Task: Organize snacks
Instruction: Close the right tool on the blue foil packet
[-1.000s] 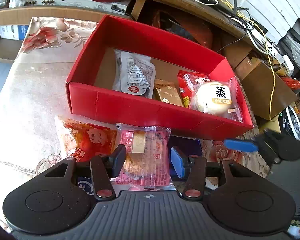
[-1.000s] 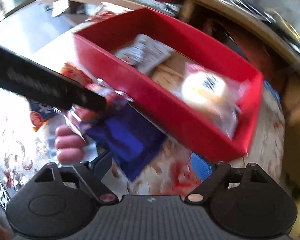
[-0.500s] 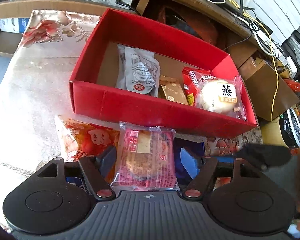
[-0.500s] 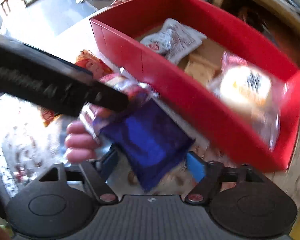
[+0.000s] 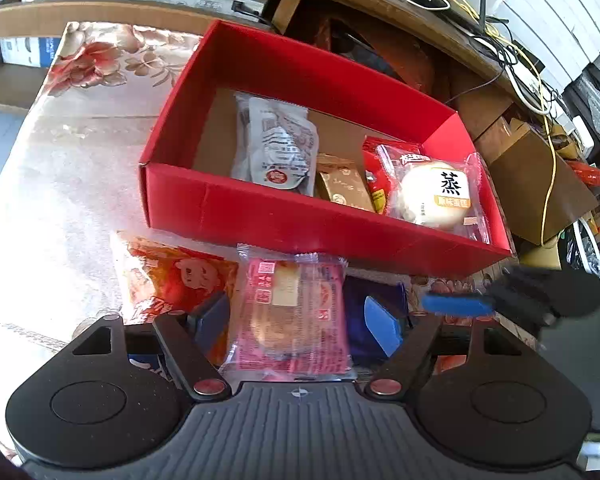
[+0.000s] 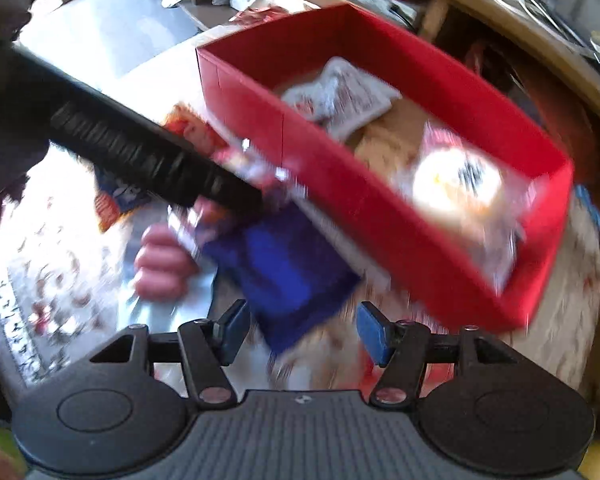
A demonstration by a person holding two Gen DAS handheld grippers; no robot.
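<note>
The left gripper [image 5: 296, 322] hangs low over the flowered tablecloth [image 5: 60, 160] with its fingers spread wide on either side of a pink cake packet [image 5: 292, 312]; the pads stand apart from the wrapper, gripping nothing. That packet lies just in front of the red box [image 5: 260, 216], with an orange-red pouch [image 5: 172, 280] just to its left and a blue packet [image 5: 380, 292] partly under its right edge. Inside the box sit 4 snacks: a white pouch [image 5: 278, 146], a small gold packet [image 5: 346, 188], a red packet [image 5: 374, 168] and, overlapping it, a round bun in clear wrap [image 5: 438, 194]. The right gripper [image 6: 298, 330] is also released, its blue pads wide apart around the near end of the blue packet [image 6: 288, 264], though motion blur hides whether either pad touches it. In the right view the left gripper's black body [image 6: 140, 152] crosses above that packet, and the person's fingers [image 6: 160, 268] show beneath it.
</note>
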